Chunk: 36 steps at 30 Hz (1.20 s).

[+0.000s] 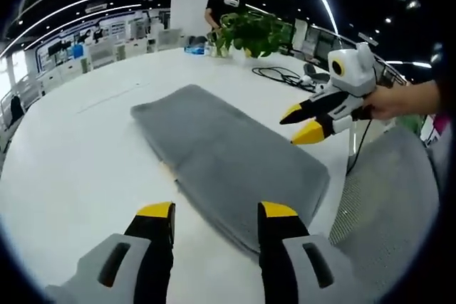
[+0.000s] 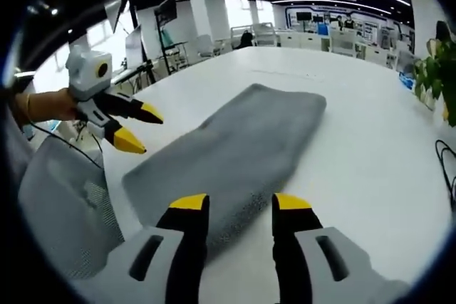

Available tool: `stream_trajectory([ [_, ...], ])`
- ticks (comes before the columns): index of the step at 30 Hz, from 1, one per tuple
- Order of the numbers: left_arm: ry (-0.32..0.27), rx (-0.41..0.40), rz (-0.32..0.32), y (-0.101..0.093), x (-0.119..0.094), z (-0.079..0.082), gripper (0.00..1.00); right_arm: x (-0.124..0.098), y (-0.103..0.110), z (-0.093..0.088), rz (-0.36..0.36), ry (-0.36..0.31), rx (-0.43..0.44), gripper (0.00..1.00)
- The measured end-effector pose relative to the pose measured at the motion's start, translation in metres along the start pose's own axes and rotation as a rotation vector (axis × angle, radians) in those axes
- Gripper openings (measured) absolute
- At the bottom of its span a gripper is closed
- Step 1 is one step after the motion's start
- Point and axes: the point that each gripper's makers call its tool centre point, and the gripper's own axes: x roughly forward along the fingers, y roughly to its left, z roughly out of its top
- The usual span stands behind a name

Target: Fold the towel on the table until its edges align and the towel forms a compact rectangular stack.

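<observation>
A large open office with ceiling strip lights and rows of desks lies behind a broad white worktop [image 1: 78,154]. In the left gripper view, the left gripper [image 1: 216,213] rises from the bottom with its yellow-tipped fingers [image 1: 157,211] spread apart, holding nothing, just over the near edge of the towel [image 1: 228,151]. The grey towel lies flat on the worktop as a long folded rectangle, running from the near fingers away toward the far left. Beyond it a potted plant [image 1: 253,32] stands at the far side, with a black cable [image 1: 281,75] to its right. Further right, the right gripper [image 1: 299,123] hovers beside the towel's right edge, fingers parted and empty, held by a hand [image 1: 388,101]. A grey mesh chair [image 1: 388,197] sits at the right.
</observation>
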Motion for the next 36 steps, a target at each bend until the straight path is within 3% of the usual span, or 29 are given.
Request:
stream_trajectory([
  [9, 0.051, 0.0, -0.033, -0.014, -0.002, -0.027, 0.46, -0.007, 0.02, -0.016, 0.017, 0.032, 0.007, 0.33],
  [12, 0.111, 0.03, -0.034, -0.015, -0.003, -0.041, 0.45, -0.01, 0.027, -0.023, 0.029, 0.055, -0.016, 0.32],
  [16, 0.122, 0.051, -0.043, -0.017, -0.005, -0.047, 0.43, -0.015, 0.031, -0.032, 0.029, 0.08, -0.039, 0.29],
  [22, 0.118, 0.046, -0.05, -0.021, -0.003, -0.047, 0.4, -0.021, 0.039, -0.043, 0.038, 0.098, -0.015, 0.28],
  [28, 0.113, 0.101, -0.058, -0.026, -0.003, -0.043, 0.39, -0.023, 0.047, -0.043, 0.062, 0.115, -0.051, 0.28],
  [31, 0.142, 0.215, -0.058, -0.03, -0.006, -0.04, 0.39, -0.023, 0.05, -0.047, 0.072, 0.128, -0.052, 0.28],
  [36, 0.109, 0.329, -0.111, -0.053, -0.008, -0.029, 0.38, -0.024, 0.052, -0.054, 0.069, 0.159, -0.033, 0.27],
])
